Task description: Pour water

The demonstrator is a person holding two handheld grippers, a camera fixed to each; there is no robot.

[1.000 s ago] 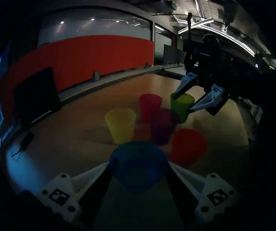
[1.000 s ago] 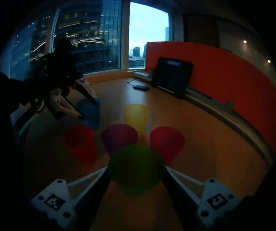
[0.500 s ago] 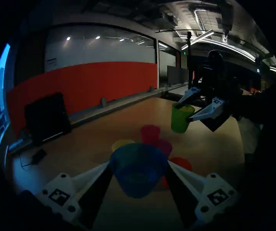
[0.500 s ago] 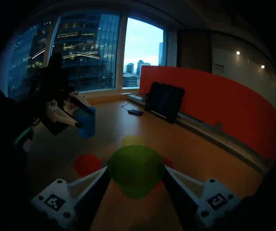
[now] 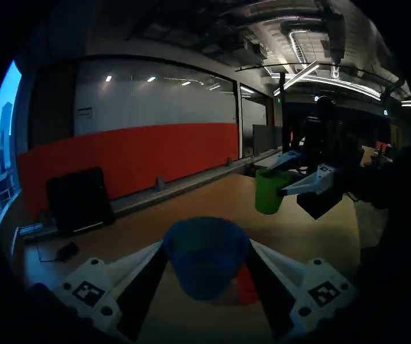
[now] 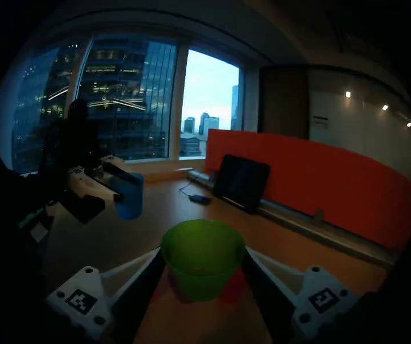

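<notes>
The left gripper (image 5: 206, 245) clamps the blue cup (image 5: 206, 272) and the right gripper (image 6: 202, 251) clamps the green cup (image 6: 202, 278), both upright above the table (image 5: 216, 200) and apart, so tipping 1 before the rims meet would likely spill water.

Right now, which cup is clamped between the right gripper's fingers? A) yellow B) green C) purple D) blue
B: in the right gripper view the green cup sits between the right gripper's fingers, both pressing its sides; the blue cup is in the left gripper farther off.
</notes>
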